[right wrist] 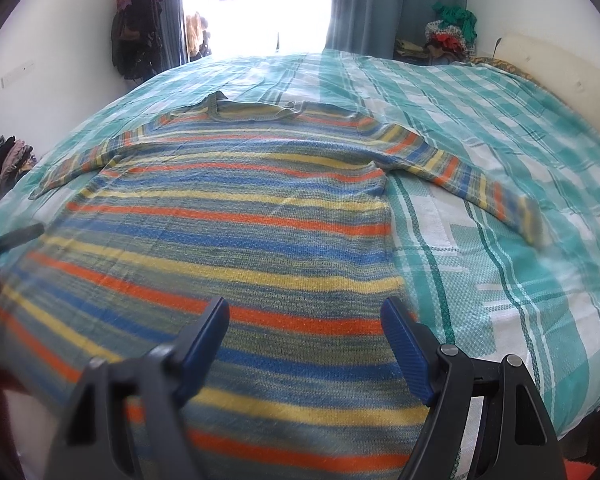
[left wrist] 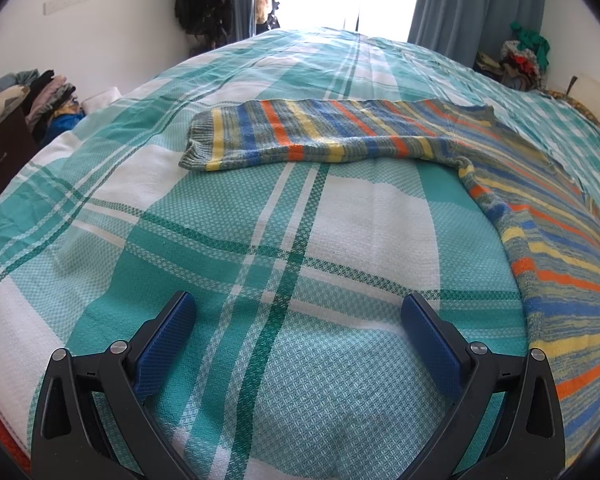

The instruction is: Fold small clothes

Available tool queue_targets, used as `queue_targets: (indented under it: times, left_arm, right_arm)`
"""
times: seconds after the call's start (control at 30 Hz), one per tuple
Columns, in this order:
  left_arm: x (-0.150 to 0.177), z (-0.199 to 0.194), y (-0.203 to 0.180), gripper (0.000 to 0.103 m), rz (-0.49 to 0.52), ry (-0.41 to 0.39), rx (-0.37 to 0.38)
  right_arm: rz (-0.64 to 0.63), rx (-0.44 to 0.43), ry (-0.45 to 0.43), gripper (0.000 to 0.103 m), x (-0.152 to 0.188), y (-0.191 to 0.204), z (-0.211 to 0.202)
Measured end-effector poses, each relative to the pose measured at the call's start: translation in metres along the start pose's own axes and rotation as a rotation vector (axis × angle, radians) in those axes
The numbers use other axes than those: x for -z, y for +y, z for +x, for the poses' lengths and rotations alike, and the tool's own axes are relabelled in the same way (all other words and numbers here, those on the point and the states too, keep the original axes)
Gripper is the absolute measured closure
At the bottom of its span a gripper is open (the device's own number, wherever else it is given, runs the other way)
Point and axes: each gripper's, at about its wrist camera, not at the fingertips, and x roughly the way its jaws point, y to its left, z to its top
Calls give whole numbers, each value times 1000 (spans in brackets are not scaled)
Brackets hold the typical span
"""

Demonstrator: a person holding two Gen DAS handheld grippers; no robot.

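A striped knit sweater in orange, blue and yellow (right wrist: 236, 216) lies flat, sleeves spread, on the teal-and-white checked bedspread (right wrist: 500, 240). The right tool (right wrist: 305, 322) hangs wide open and empty over its hem; the left tool (left wrist: 299, 316), equally open and empty, hangs over bare bedspread, the left sleeve ahead of it. Free room surrounds both sleeves.

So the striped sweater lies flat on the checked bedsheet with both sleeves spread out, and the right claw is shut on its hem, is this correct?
Not quite. The striped sweater does lie flat on the checked bedsheet with both sleeves spread out, but the right claw is open above the fabric and grips nothing. The right wrist view shows this.
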Motion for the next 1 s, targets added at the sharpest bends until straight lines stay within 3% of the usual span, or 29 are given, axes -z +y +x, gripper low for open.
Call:
queue_targets:
  times: [1.0]
  left_arm:
    - [0, 0, -1, 0, 2, -1, -1]
  right_arm:
    - [-69, -14, 35, 25, 2, 16, 10]
